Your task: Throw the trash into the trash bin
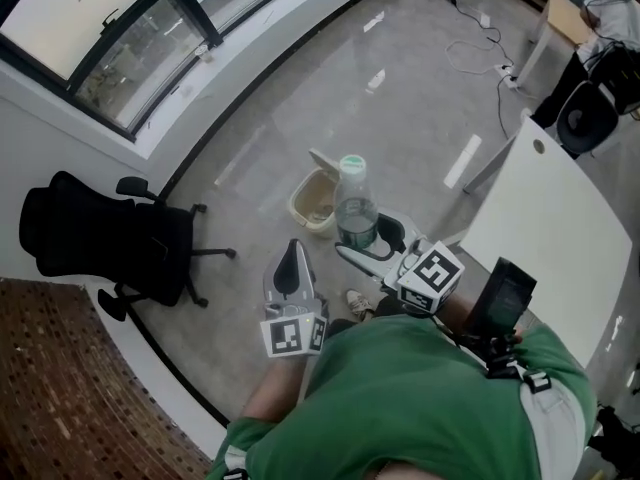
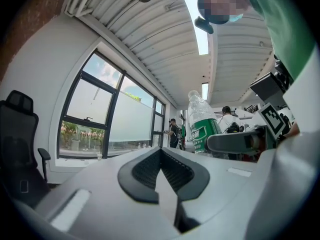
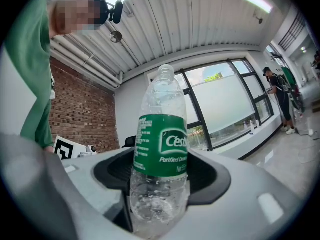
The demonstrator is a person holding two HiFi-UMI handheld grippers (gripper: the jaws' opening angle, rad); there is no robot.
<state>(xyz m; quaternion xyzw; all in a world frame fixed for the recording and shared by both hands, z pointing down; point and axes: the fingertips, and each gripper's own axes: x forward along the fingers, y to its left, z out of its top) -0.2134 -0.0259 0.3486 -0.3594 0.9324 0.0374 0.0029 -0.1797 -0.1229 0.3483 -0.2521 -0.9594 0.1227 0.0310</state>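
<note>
Held bottle [image 1: 354, 203] upright in right gripper [image 1: 368, 244], jaws clamped on it; bin [image 1: 298, 206] below, just leftward; left gripper [image 1: 291, 258] closed, empty.

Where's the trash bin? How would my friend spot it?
From the long window, cross the grey floor. Between the black office chair and the white table sits the trash bin, just past the bottle in the right gripper. It's the only small beige tub, lid flipped up.
</note>
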